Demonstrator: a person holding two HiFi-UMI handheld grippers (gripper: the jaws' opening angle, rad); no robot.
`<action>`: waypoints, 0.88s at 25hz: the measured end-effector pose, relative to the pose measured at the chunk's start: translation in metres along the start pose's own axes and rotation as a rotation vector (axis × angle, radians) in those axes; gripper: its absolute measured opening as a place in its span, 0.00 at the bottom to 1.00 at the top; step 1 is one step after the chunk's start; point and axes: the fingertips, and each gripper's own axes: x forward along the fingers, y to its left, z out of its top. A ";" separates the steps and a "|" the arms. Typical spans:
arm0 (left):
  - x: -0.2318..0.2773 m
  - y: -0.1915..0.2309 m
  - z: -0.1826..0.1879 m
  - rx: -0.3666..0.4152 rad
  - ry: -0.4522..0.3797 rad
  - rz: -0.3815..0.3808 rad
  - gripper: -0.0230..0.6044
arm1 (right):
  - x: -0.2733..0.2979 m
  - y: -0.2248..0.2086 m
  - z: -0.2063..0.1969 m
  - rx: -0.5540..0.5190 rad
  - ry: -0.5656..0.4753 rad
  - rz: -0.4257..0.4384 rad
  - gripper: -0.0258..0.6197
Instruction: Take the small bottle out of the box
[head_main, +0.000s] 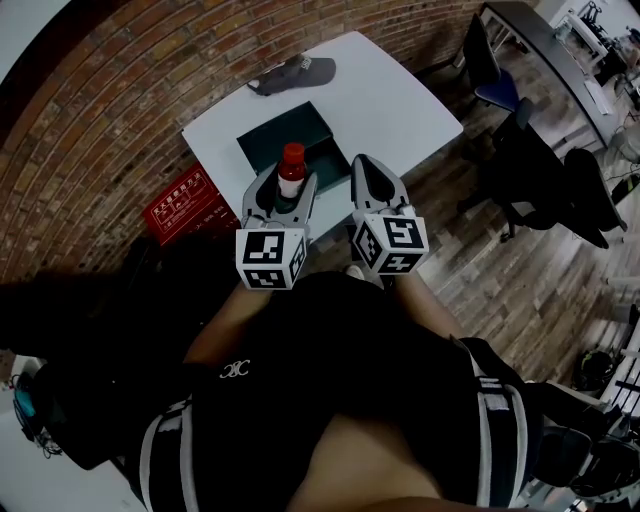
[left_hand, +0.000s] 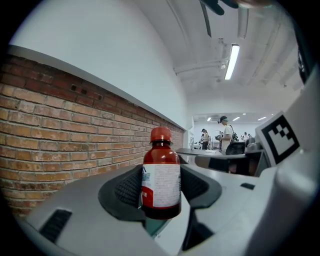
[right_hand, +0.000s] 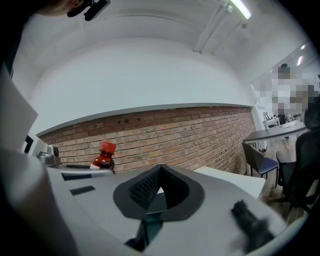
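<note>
Gripping the small bottle (head_main: 291, 170) upright in the left gripper (head_main: 288, 192) over the box (head_main: 262, 140), with the right gripper (head_main: 375, 176) alongside, jaws together and empty.

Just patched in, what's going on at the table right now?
A person is working with a handheld gripper in each hand over a white table. The left gripper is clamped on the small bottle with the red cap, held upright and apparently lifted above the dark open box. The right gripper is beside it, jaws together and holding nothing. The bottle hasn't been set down anywhere yet.
</note>
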 end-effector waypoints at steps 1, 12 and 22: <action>-0.002 0.001 -0.001 -0.001 0.001 0.000 0.40 | -0.001 0.003 -0.001 0.001 0.002 0.001 0.09; -0.020 0.008 -0.008 -0.023 0.004 -0.014 0.40 | -0.009 0.026 -0.013 -0.009 0.021 0.008 0.09; -0.032 0.009 -0.013 -0.034 0.008 -0.037 0.40 | -0.016 0.041 -0.021 -0.021 0.035 0.017 0.09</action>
